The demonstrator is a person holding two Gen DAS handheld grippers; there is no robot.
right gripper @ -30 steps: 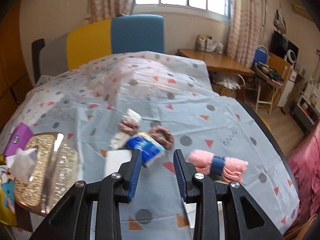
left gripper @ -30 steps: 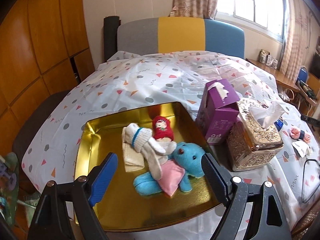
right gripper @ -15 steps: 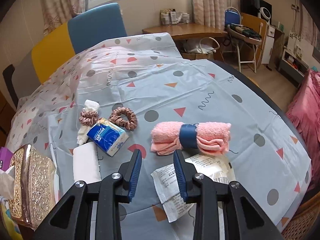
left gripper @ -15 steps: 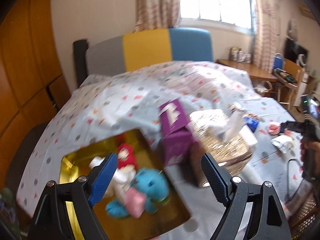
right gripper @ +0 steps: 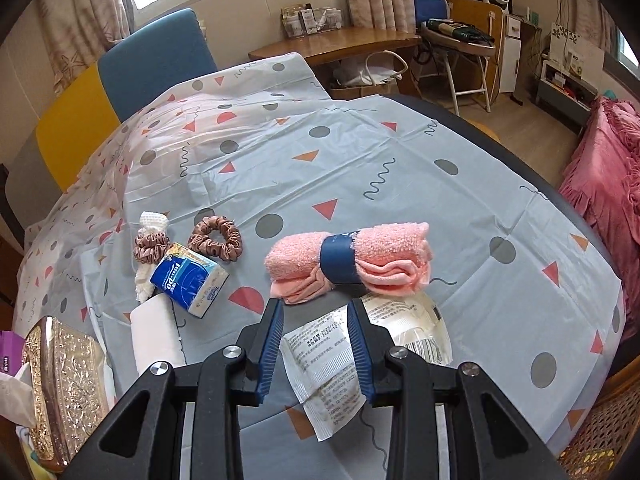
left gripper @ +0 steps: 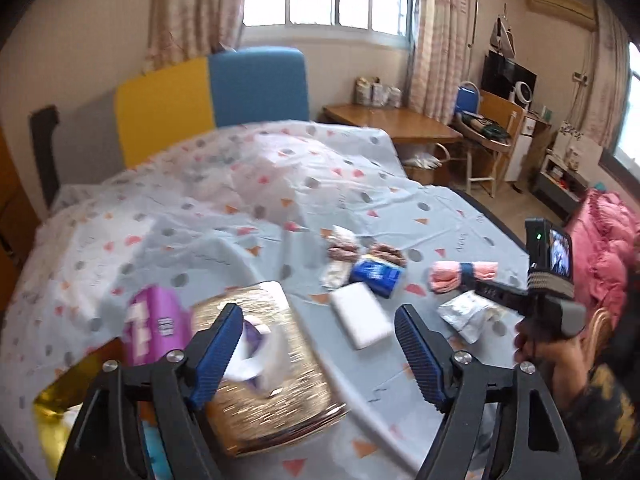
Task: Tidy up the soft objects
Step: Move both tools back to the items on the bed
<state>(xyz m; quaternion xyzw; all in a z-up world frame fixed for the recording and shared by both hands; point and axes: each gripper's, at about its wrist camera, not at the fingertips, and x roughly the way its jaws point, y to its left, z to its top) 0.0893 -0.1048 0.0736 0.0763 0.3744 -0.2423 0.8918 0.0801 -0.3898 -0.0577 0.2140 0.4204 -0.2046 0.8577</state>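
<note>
The right tool (right gripper: 315, 322) hangs over the near part of the desk (right gripper: 400, 160), its jaws narrowly parted with nothing between them; a white printed packet (right gripper: 332, 368) lies on the cloth beneath. Just beyond its tips lies the rolled pink towel (right gripper: 360, 256) with a blue band, flat on the patterned cloth. To the left are a blue tissue pack (right gripper: 190, 282), two brown scrunchies (right gripper: 216, 236) and a white pad (right gripper: 156, 334), close together. The left tool (left gripper: 320, 344) is wide apart and empty, its jaws having just been closing a little, above a gold tissue box (left gripper: 280, 384). A purple box (left gripper: 154, 326) stands left of that, touching it.
</note>
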